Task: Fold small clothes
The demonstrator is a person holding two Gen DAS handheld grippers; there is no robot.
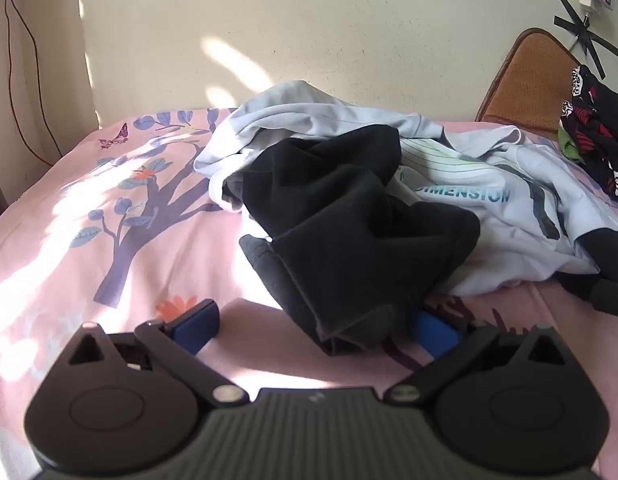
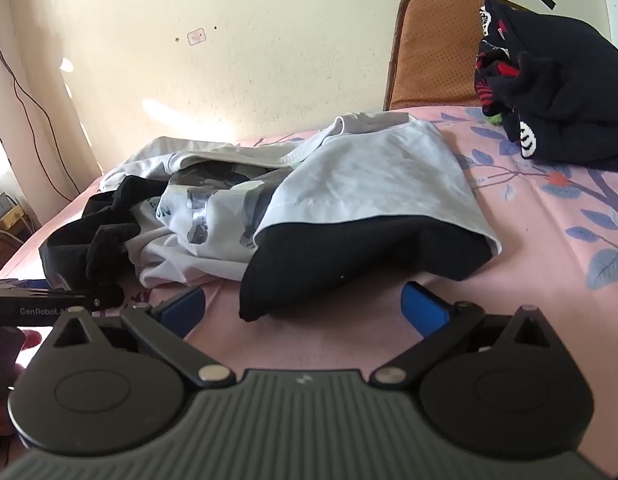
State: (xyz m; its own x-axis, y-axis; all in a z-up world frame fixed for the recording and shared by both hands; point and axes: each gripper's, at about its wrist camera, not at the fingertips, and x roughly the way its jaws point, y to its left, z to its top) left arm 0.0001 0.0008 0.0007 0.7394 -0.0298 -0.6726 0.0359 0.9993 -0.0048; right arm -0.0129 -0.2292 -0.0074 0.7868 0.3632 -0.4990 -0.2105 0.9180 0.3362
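Bed (image 1: 49,240): pink sheet printed with a dark tree, blue leaves and butterflies; sunlight falls in patches across its left side.

Black garment (image 1: 341,216): crumpled, lying on the sheet and partly over the white shirt; its folded lower corner reaches down between the left gripper's fingers, close against the right-hand blue pad. Whether cloth and pad touch cannot be told.

White shirt (image 1: 489,208): rumpled heap behind and beside the black garment, teal lettering and grey print showing. In the right wrist view its pale hem lies over a black piece (image 2: 349,264) just ahead of the right gripper.

Dark pile (image 2: 549,92): black cloth with red and white skull print, a bit of green beneath it, at the far corner of the bed near the headboard (image 2: 429,40).

Left gripper (image 1: 315,326): jaws spread to their widest, nothing clamped.

Right gripper (image 2: 305,306): jaws likewise fully apart, nothing held; bare sheet between the pads, the black piece's edge just beyond them.

Wall (image 1: 309,40): cream, black tape cross at upper right, a thin cable hanging at left.
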